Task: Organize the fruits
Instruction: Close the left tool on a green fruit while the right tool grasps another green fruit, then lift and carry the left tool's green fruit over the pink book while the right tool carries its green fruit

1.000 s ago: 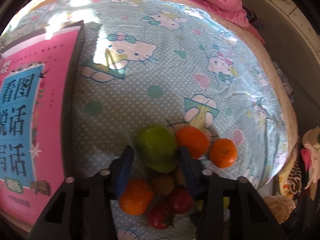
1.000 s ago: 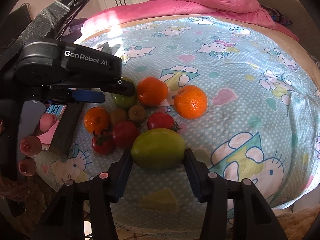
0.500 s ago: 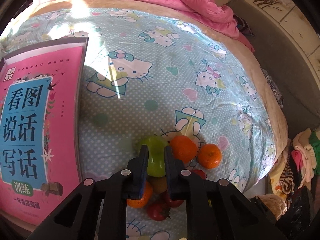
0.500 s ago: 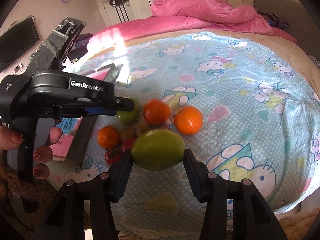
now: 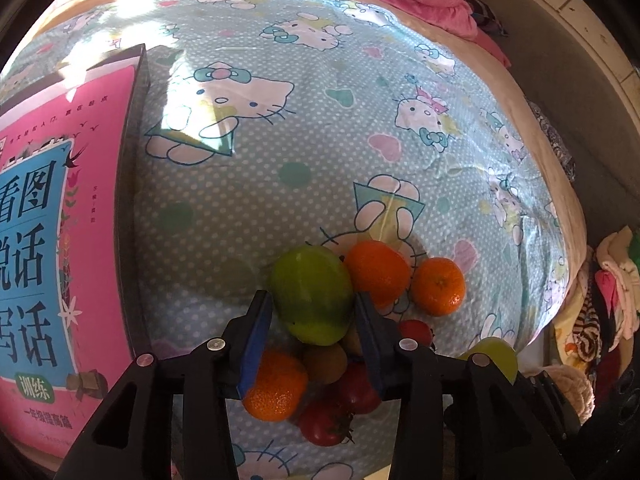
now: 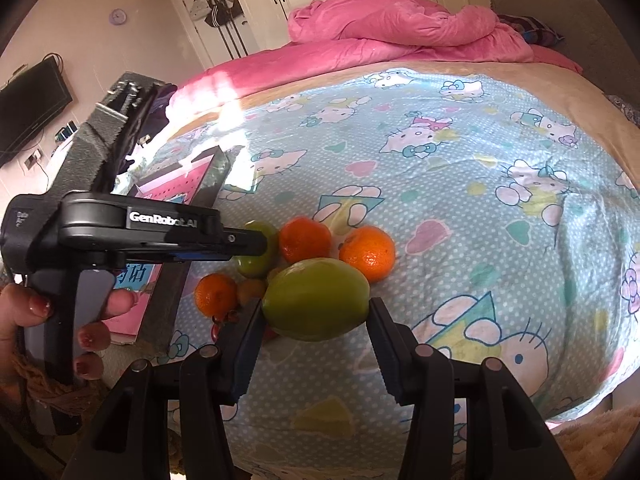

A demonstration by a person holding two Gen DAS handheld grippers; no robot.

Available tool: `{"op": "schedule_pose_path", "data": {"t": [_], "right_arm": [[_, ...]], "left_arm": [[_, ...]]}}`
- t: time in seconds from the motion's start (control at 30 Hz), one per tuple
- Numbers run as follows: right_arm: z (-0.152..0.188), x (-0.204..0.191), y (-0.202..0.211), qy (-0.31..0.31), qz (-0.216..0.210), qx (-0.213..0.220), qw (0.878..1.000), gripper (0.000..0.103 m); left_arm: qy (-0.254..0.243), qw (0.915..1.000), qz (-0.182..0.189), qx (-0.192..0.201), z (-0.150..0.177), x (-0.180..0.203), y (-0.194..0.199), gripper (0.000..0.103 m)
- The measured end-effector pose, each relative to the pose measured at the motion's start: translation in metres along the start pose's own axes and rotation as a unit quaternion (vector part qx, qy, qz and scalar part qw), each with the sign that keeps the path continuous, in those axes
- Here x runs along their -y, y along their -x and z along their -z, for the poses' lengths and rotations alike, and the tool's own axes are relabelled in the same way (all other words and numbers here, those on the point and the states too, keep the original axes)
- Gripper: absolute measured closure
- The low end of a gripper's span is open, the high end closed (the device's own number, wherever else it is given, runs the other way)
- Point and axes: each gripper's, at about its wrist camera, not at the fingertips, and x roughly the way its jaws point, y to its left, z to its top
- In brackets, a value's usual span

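Note:
Fruit lies in a pile on the cartoon-cat bedsheet [image 5: 320, 140]: three oranges [image 5: 378, 272], kiwis [image 5: 324, 362], tomatoes [image 5: 326, 424] and a round green fruit [image 5: 312, 292]. My left gripper [image 5: 314, 312] points down at the pile. Its jaws are opening, with the round green fruit between the blue pads [image 5: 256, 332] and still resting among the others. My right gripper [image 6: 316, 316] is shut on a big green mango [image 6: 316, 300], held above the sheet in front of the pile. A hand [image 6: 24, 320] holds the left gripper [image 6: 256, 242] in the right wrist view.
A pink picture book [image 5: 60, 240] lies on the bed left of the pile, close to the left gripper. A bunched pink duvet [image 6: 400, 28] covers the far end. The bed's edge [image 5: 560, 320] drops off to the right, with clothes [image 5: 600, 300] beyond it.
Half a second ago the left gripper was shut and higher over the pile; now it is lower with jaws apart around the round green fruit. The right gripper has lifted the mango off the sheet.

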Motion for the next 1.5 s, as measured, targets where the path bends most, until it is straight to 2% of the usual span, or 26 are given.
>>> {"op": "schedule_pose_path", "data": {"t": [0.13, 0.37, 0.57, 0.73, 0.93, 1.17, 1.5], "right_arm": [[0.0, 0.002, 0.003, -0.005, -0.001, 0.004, 1.0, 0.051], [0.0, 0.009, 0.003, -0.025, -0.012, 0.0, 1.0, 0.051], [0.0, 0.008, 0.002, -0.022, -0.013, 0.002, 1.0, 0.051], [-0.001, 0.008, 0.004, -0.022, -0.012, 0.006, 1.0, 0.051], [-0.003, 0.005, 0.005, -0.022, -0.021, 0.012, 0.999, 0.051], [-0.006, -0.014, 0.008, -0.003, -0.046, 0.023, 0.999, 0.051], [-0.006, -0.059, 0.004, 0.047, -0.094, 0.025, 0.994, 0.051]], "left_arm": [[-0.003, 0.9999, 0.001, -0.01, -0.002, -0.002, -0.011, 0.056], [0.039, 0.9969, 0.066, -0.012, -0.006, -0.019, -0.021, 0.057], [0.056, 0.9936, 0.098, 0.002, -0.004, -0.023, -0.016, 0.057], [0.055, 0.993, 0.103, 0.018, -0.004, -0.023, 0.006, 0.057], [0.053, 0.993, 0.091, 0.053, 0.002, -0.035, 0.047, 0.057], [0.07, 0.992, 0.054, 0.09, 0.013, -0.068, 0.09, 0.057], [0.095, 0.9894, 0.003, 0.11, 0.047, -0.122, 0.127, 0.057]]}}
